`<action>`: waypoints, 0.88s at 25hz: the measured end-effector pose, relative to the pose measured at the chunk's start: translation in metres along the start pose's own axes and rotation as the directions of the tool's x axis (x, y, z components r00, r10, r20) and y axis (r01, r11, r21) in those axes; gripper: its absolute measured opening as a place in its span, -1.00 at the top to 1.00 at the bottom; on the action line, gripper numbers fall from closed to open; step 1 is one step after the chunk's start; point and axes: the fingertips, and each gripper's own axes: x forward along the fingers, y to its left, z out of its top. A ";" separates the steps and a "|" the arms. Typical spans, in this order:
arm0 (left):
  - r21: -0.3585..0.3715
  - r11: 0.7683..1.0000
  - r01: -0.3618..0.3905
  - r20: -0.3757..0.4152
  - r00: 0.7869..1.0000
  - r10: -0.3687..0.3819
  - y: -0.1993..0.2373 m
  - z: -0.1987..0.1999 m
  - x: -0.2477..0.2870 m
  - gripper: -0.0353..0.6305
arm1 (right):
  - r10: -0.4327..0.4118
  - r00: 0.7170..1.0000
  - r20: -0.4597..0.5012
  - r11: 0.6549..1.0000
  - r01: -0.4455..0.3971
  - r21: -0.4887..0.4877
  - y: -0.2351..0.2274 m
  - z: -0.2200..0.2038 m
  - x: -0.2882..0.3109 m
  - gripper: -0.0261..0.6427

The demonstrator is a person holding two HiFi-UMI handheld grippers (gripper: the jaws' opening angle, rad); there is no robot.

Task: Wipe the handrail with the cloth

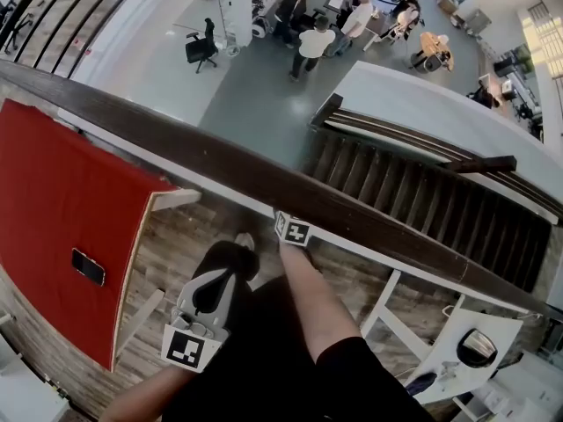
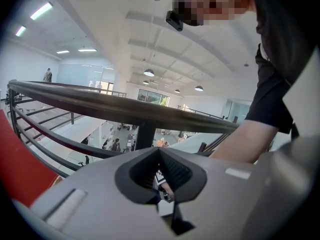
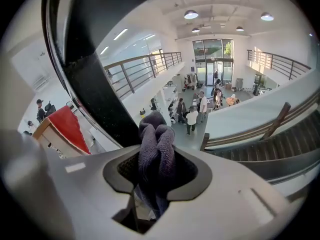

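The dark handrail (image 1: 220, 161) crosses the head view from upper left to lower right. At the lower centre, the left gripper (image 1: 233, 253) is closed and holds nothing. The right gripper (image 3: 157, 170) clamps the bunched dark cloth (image 3: 155, 139) just beside the handrail.

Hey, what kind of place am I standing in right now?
Most likely an upper gallery or mezzanine that overlooks a big open hall. A dark handrail runs along the edge, people stand well below it, and a staircase descends on the far side.

Grey floor (image 1: 255, 104) far below; dark staircase (image 1: 422, 200); perhaps wooden landing (image 1: 176, 253).
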 end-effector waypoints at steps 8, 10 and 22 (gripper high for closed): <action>-0.010 1.000 0.005 -0.012 1.000 -0.005 -0.013 -0.001 0.004 0.90 | 0.025 0.999 -0.022 1.000 -0.024 0.014 -0.018 -0.009 -0.009 0.56; -0.008 1.000 0.006 -0.014 1.000 -0.006 -0.015 0.000 0.006 0.90 | 0.018 1.000 -0.020 1.000 -0.018 0.007 -0.024 -0.009 -0.011 0.56; 0.008 1.000 -0.021 -0.021 1.000 0.021 -0.032 -0.004 0.003 0.90 | -0.022 1.000 0.017 0.999 0.023 -0.033 -0.058 -0.010 -0.027 0.56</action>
